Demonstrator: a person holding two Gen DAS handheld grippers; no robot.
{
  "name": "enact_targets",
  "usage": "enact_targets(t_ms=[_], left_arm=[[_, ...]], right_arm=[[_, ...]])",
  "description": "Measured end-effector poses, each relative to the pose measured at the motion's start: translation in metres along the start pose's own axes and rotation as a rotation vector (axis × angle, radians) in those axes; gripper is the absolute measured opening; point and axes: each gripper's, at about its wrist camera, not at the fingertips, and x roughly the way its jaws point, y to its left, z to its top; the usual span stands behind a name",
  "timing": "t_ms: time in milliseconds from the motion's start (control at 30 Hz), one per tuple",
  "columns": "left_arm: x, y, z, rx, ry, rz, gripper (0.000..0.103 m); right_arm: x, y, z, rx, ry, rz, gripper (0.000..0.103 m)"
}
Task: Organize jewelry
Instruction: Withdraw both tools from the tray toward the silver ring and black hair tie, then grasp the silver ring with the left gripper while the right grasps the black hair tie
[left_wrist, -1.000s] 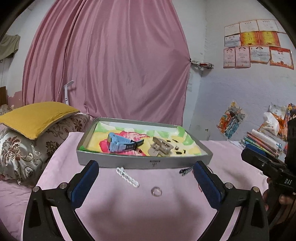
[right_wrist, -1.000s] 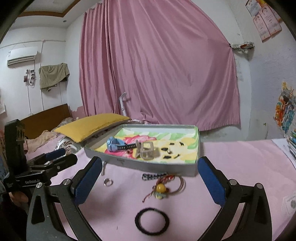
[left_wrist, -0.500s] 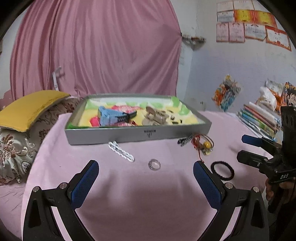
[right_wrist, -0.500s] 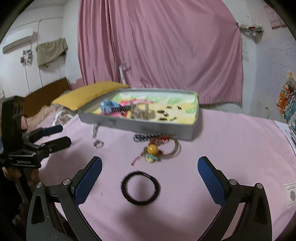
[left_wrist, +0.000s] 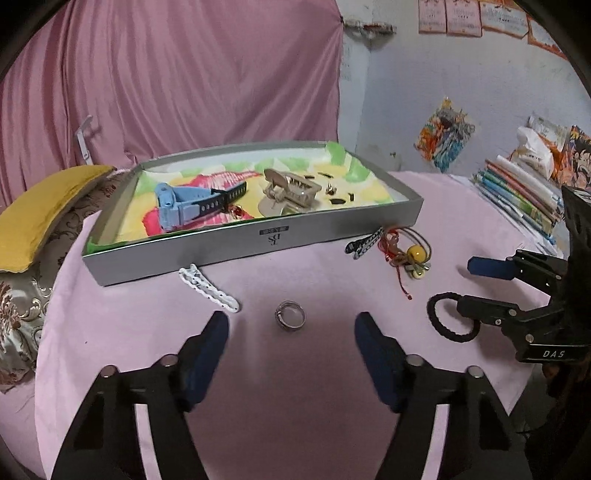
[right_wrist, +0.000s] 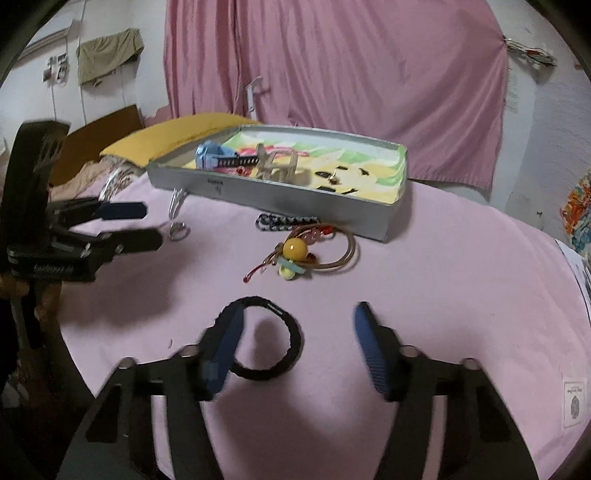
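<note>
A silver ring (left_wrist: 290, 319) lies on the pink cloth just ahead of my open left gripper (left_wrist: 291, 332). A black hair band (right_wrist: 271, 339) lies under my open right gripper (right_wrist: 299, 332), whose left finger overlaps the band; it also shows in the left wrist view (left_wrist: 448, 321). A grey tray (left_wrist: 258, 243) behind holds a blue watch (left_wrist: 184, 205), a beige hair claw (left_wrist: 290, 192) and small pieces. A white clip (left_wrist: 207, 288), a patterned clip (left_wrist: 364, 242) and a beaded cord bracelet (left_wrist: 410, 254) lie in front of the tray.
A yellow pillow (left_wrist: 40, 206) lies left of the tray. Books (left_wrist: 521, 195) are stacked at the right. A pink curtain (left_wrist: 177, 81) hangs behind. The table's pink cloth (right_wrist: 461, 277) stretches to the right in the right wrist view.
Both grippers have dropped lower and moved forward, and their jaws have narrowed. The left one now stands at the ring, the right one over the black band.
</note>
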Motion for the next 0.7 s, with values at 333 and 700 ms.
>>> enact_targets(t_ms=[333,700], left_arm=[[0.024,0.001,0.009,0.028,0.09,-0.029,0.04],[0.026,-0.013,0.012,0.124,0.118,-0.01,0.02]], right_arm=[[0.01,0.004,0.004,-0.064,0.072,0.054,0.029],[0.013,0.008,0.01,-0.11,0.103,0.133,0.013]])
